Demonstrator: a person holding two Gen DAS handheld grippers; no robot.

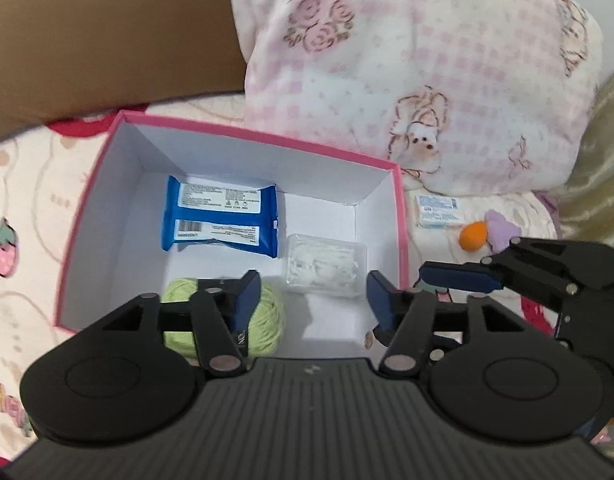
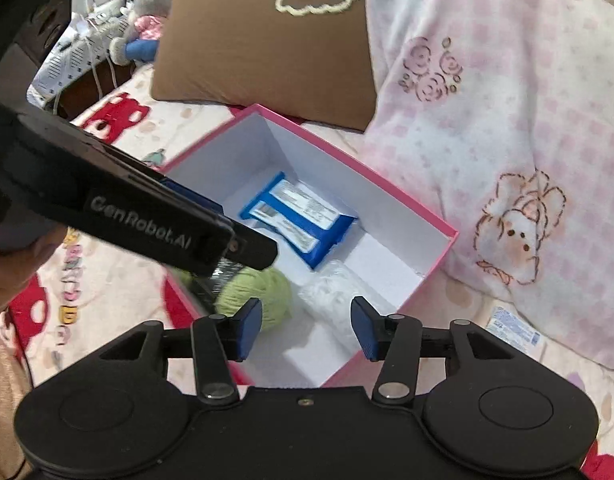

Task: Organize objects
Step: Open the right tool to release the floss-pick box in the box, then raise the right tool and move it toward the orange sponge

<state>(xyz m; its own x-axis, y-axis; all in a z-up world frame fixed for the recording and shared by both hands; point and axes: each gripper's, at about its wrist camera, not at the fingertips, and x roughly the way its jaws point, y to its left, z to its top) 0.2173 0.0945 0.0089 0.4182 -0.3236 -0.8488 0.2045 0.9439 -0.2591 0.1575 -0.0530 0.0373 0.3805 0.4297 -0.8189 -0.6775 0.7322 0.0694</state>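
Pink-walled box [image 1: 401, 216] with a white inside sits on the patterned bed cover [image 1: 23, 200], and both pairs of fingers hang above its near end. No earlier picture is given, so only the present stance can be told.

Left gripper [image 1: 313, 300]: its fingers [image 1: 249, 300] stand about half apart with nothing between the pads. Beneath and partly behind the left-hand finger lies a ball of light green yarn [image 1: 269, 316] on the box floor. Just beyond the gap, nearer the right-hand finger, lies a clear plastic packet of white items [image 1: 323, 264]. Farther ahead, beyond the left-hand finger, a blue wipes pack [image 1: 221, 216] lies flat with its label up.

Right gripper [image 2: 307, 326]: its fingers [image 2: 251, 328] are parted moderately and hold nothing. The green yarn [image 2: 267, 284] shows just past the left-hand finger, the clear packet [image 2: 327, 292] lies beyond the gap, and the blue pack [image 2: 303, 220] lies farther in.

Outside the box, to the right of the left gripper's fingers, lie a small white-and-blue packet [image 1: 437, 210], an orange ball [image 1: 473, 236] and a purple soft piece [image 1: 503, 230] touching it. A pink checked blanket [image 1: 407, 60] and a brown pillow [image 1: 107, 40] lie behind the box.
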